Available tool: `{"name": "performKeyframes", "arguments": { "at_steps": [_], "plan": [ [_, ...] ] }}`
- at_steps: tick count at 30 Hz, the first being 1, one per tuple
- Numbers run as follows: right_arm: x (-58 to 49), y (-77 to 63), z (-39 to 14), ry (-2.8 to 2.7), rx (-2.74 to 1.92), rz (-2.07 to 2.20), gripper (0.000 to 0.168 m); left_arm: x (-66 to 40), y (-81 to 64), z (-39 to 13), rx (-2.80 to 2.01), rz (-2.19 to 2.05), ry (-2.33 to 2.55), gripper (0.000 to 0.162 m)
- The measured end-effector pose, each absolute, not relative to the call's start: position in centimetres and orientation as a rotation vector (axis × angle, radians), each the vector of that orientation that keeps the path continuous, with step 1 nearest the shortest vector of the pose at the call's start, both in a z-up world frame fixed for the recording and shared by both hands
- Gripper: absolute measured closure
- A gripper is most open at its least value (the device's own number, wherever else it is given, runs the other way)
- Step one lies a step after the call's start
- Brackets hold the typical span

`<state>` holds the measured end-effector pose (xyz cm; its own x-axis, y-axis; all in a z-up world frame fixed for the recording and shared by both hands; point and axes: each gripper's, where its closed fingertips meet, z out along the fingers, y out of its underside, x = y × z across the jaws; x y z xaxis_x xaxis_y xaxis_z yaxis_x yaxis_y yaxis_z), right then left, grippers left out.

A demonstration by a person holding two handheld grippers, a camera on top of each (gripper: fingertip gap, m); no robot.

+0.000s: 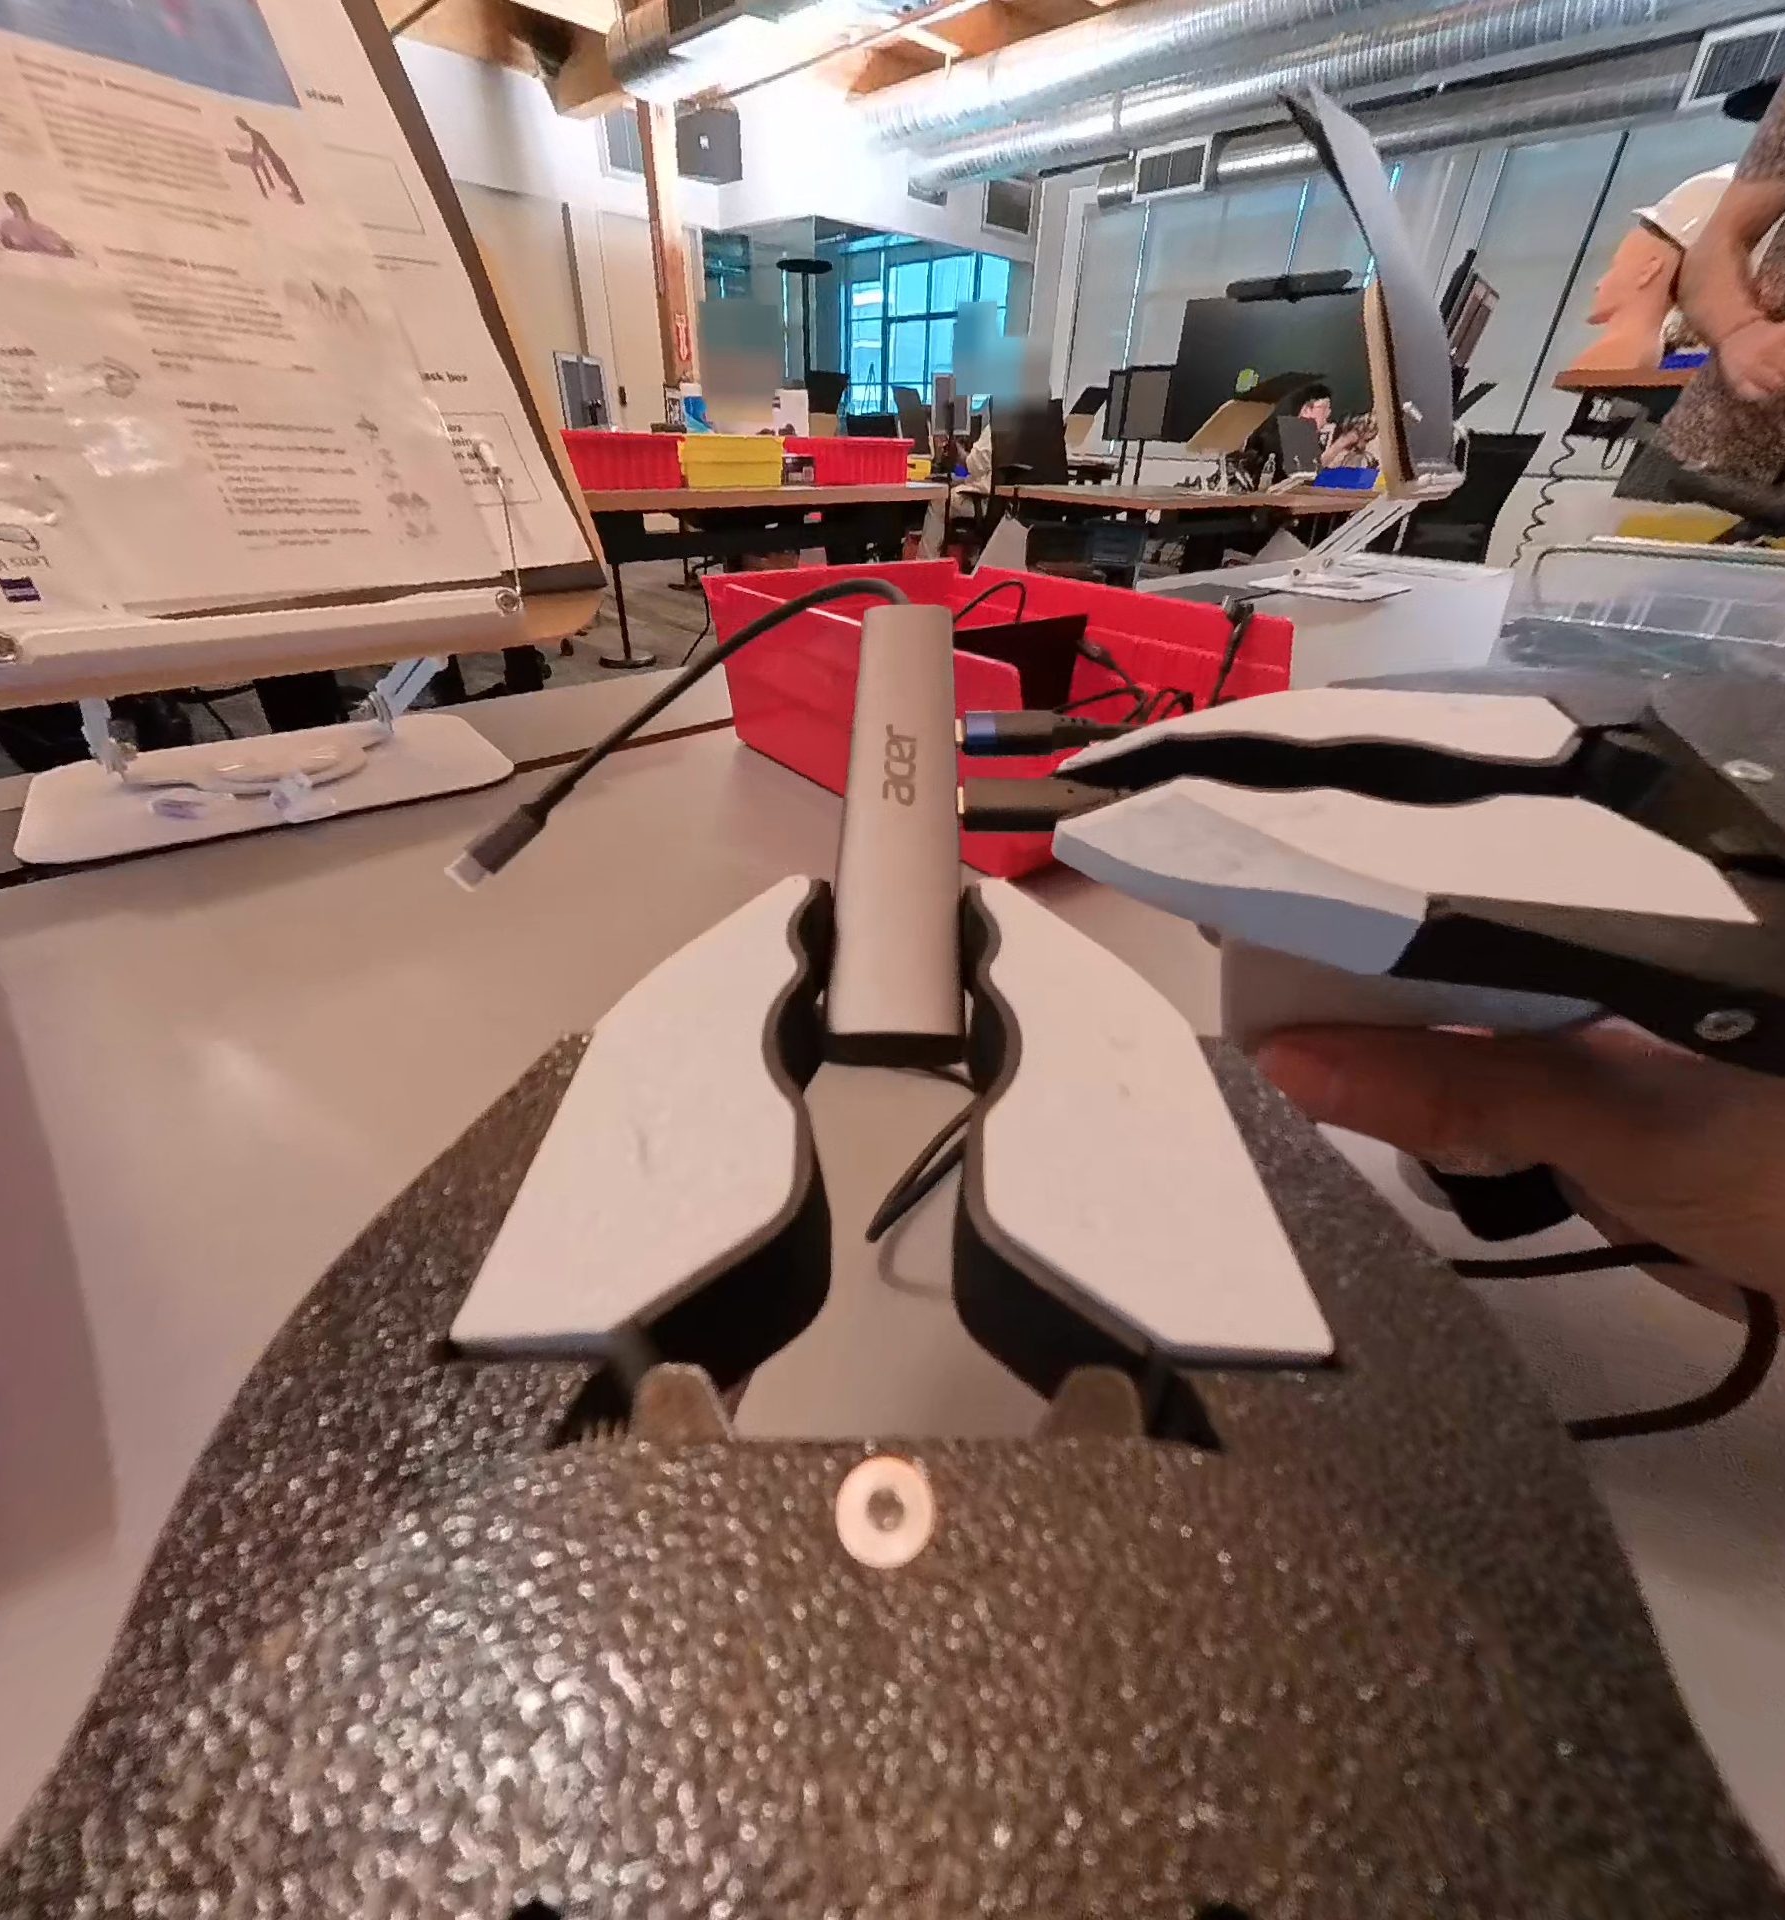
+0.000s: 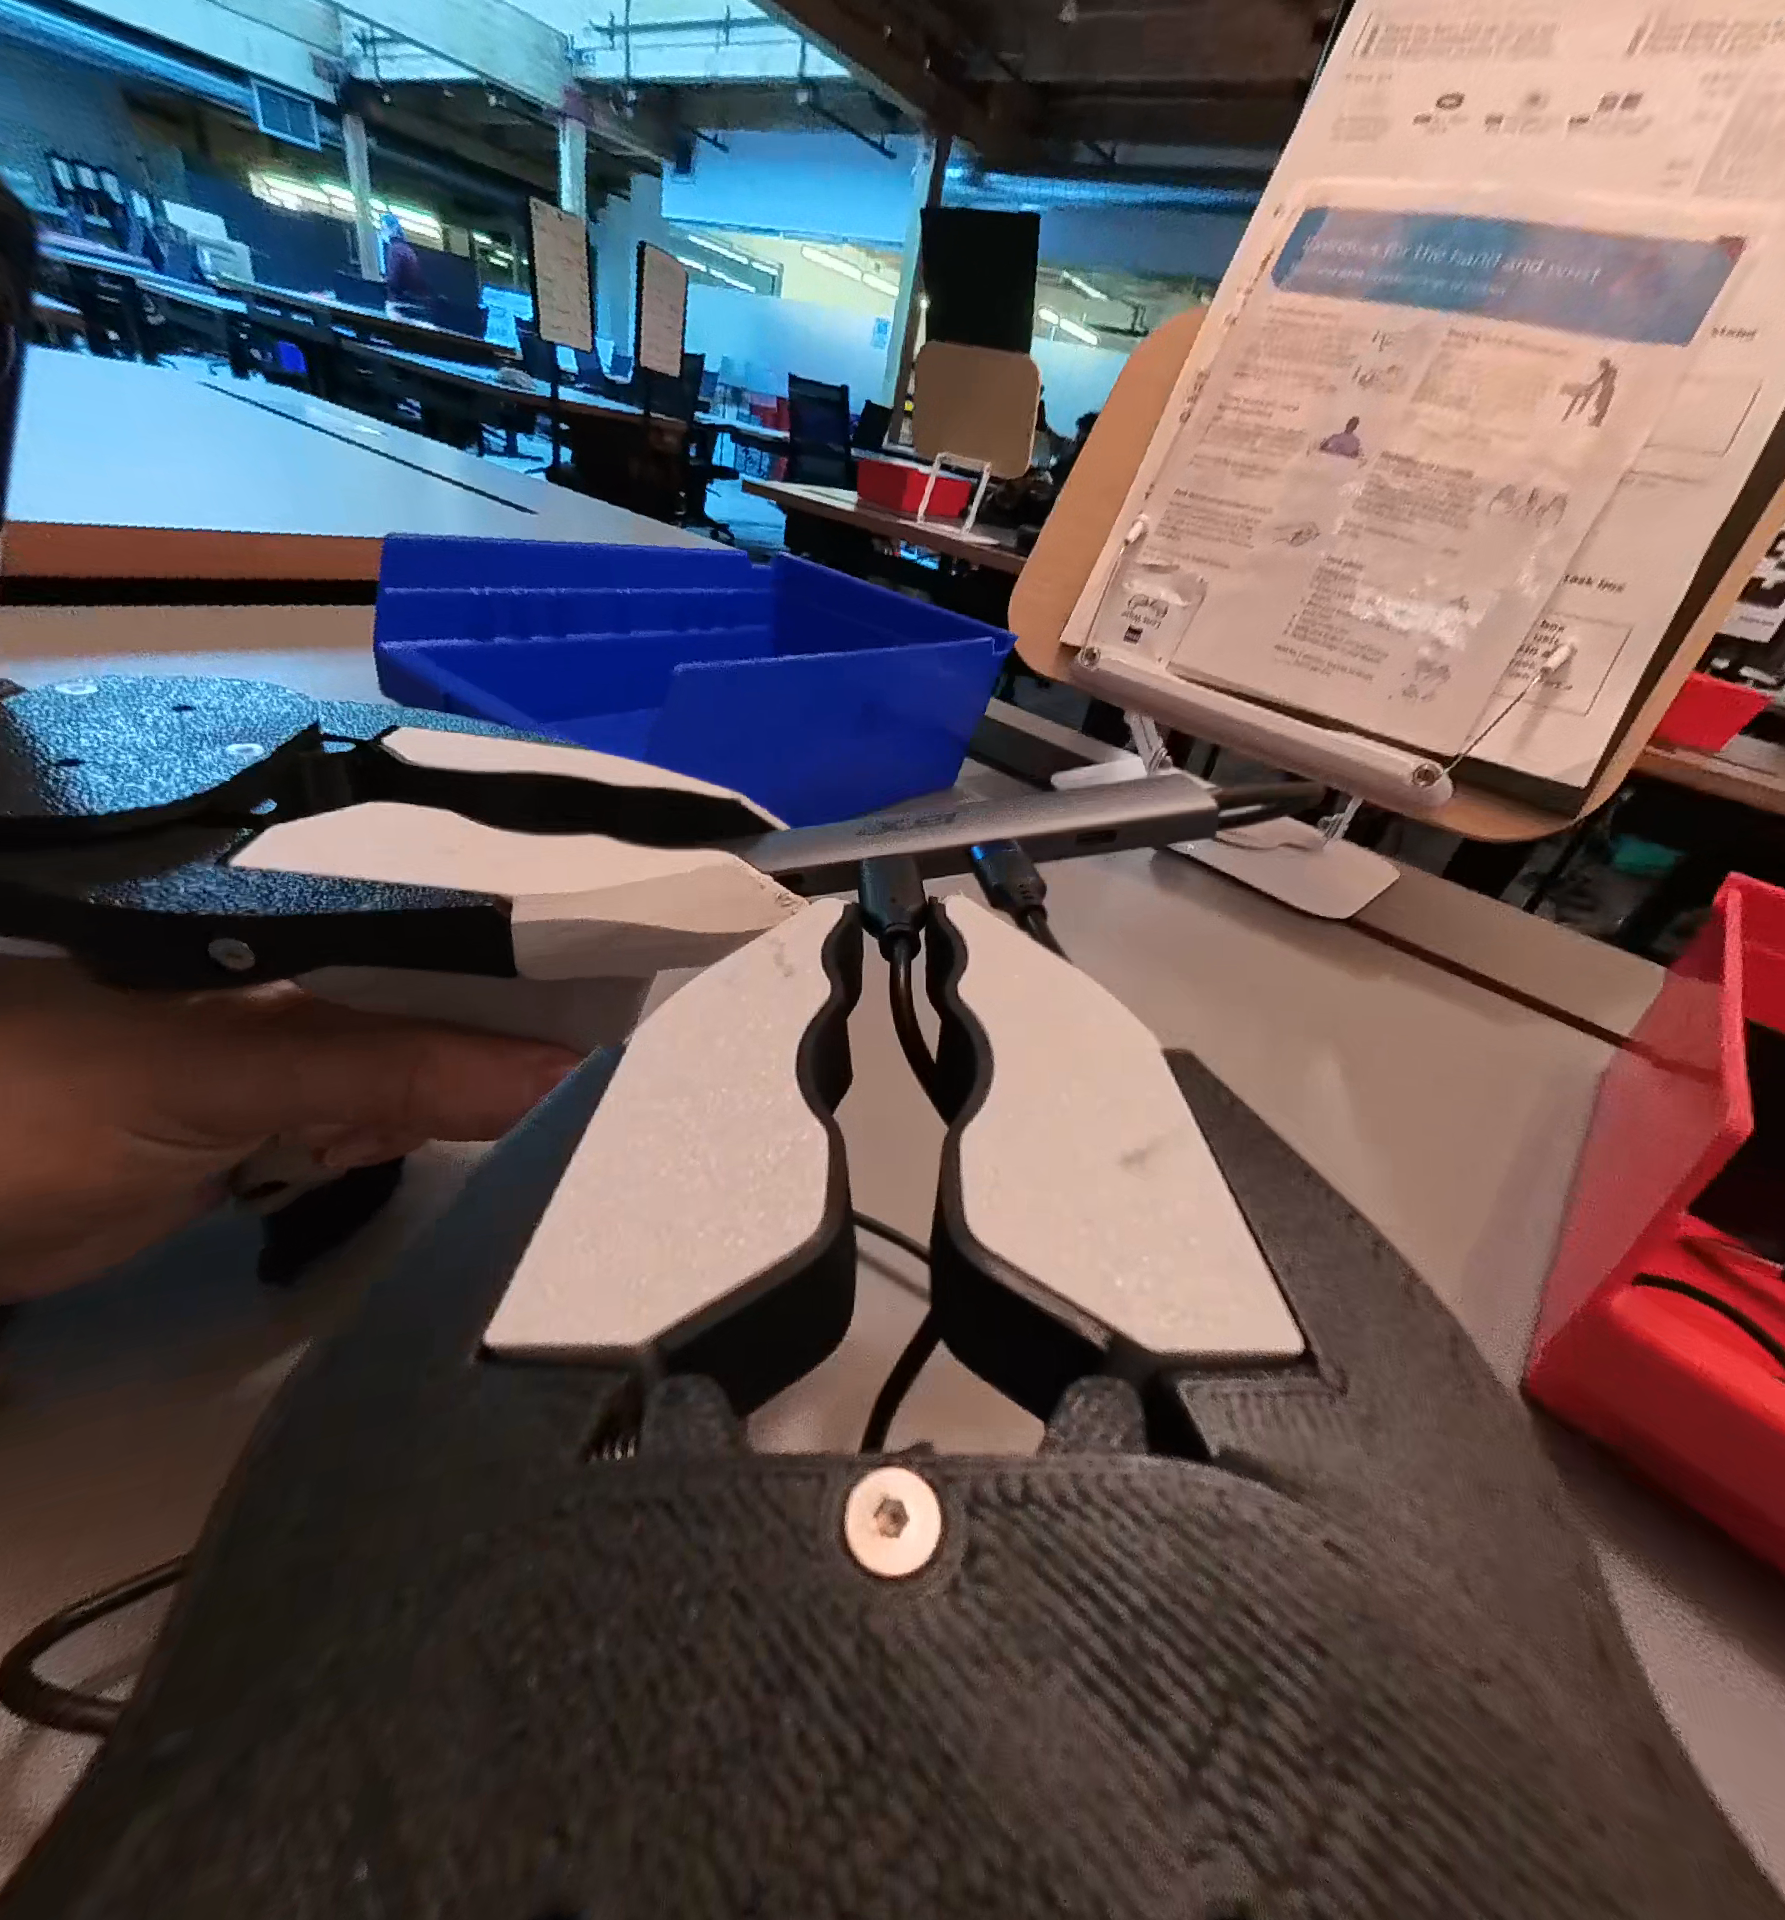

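Note:
My left gripper is shut on the near end of a silver USB hub and holds it above the grey table. The hub's own cable ends in a loose plug. My right gripper is shut on a black plug that sits in the hub's side. A second plug with a blue ring sits in the port beside it. In the left wrist view the right gripper comes in from the right. In the right wrist view the left gripper comes in from the left.
A red bin with black cables stands behind the hub; it also shows at the right. A blue bin stands at the back left. A document stand with printed sheets stands on the table. A person stands at the far right. Less than 4 cm separates the two grippers' tips.

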<state>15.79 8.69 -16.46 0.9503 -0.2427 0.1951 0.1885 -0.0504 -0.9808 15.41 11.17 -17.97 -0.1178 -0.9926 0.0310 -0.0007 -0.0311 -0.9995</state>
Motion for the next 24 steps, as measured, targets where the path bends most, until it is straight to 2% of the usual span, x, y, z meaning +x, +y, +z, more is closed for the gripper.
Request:
{"name": "performKeyframes", "arguments": {
  "at_steps": [24],
  "plan": [
    [15.8, 5.8, -17.3, -0.02, -1.754, -0.458, 0.16, 15.7, 9.6, -17.9, -1.149, -1.161, 1.372, 0.137]
  ]
}}
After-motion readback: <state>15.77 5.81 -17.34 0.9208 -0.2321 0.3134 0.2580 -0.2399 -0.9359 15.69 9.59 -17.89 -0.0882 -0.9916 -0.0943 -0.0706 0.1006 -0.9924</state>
